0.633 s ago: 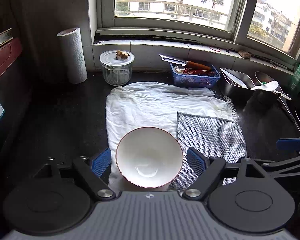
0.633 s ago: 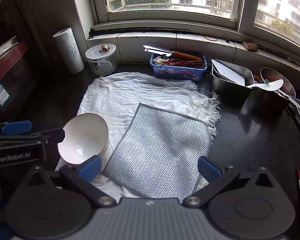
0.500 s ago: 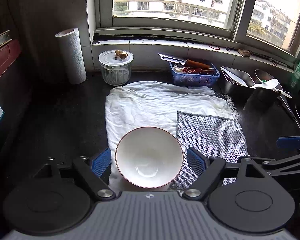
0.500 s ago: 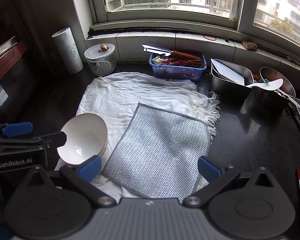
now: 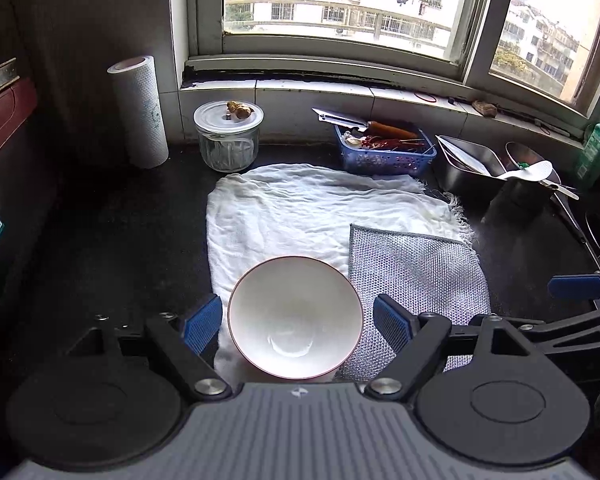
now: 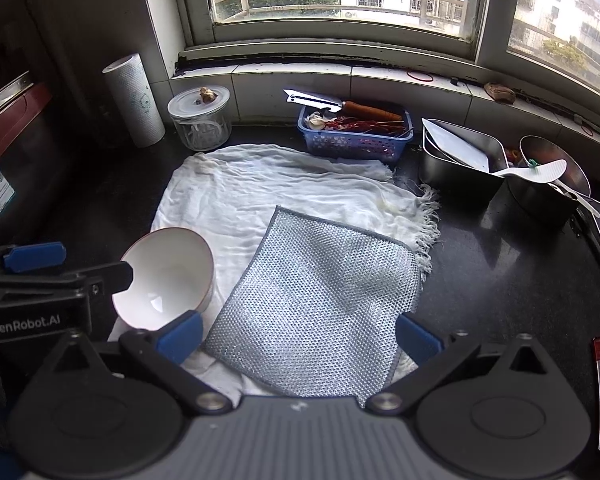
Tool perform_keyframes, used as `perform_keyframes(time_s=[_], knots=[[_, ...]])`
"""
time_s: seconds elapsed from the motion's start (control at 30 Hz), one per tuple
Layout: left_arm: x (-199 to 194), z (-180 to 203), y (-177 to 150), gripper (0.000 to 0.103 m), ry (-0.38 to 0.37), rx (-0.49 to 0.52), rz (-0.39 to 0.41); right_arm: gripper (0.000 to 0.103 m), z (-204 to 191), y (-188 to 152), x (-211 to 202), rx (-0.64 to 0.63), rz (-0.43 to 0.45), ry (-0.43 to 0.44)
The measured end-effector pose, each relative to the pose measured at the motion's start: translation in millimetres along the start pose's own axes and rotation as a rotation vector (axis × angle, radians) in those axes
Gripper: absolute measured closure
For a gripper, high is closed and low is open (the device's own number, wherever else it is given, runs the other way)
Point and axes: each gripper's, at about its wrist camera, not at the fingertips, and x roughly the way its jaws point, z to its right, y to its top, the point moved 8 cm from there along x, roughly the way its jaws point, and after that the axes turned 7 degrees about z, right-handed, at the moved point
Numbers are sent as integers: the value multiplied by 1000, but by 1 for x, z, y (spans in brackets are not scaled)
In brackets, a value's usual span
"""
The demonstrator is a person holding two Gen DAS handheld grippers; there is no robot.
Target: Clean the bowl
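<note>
In the left wrist view, the bowl [image 5: 295, 317] is seen upright on the white towel [image 5: 300, 208], between the fully spread fingers of the left gripper [image 5: 298, 324]; nothing is gripped. No wiping appears begun, so the whole cleaning is judged left. Against the earlier frame, almost nothing is changed.

In the right wrist view, the mesh cloth [image 6: 320, 300] lies flat on the desk [image 6: 500, 264] just ahead of the wide-open, empty right gripper [image 6: 300, 336]. The bowl's inside looks clean, though glare hinders certainty. Framing is barely shifted.
</note>
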Motion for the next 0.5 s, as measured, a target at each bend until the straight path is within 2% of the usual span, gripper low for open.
perform_keyframes(time_s=[0.5], knots=[[-1,0,-3,20,-4,-4,-2,1,-3,0,-3,-17,1,-3]])
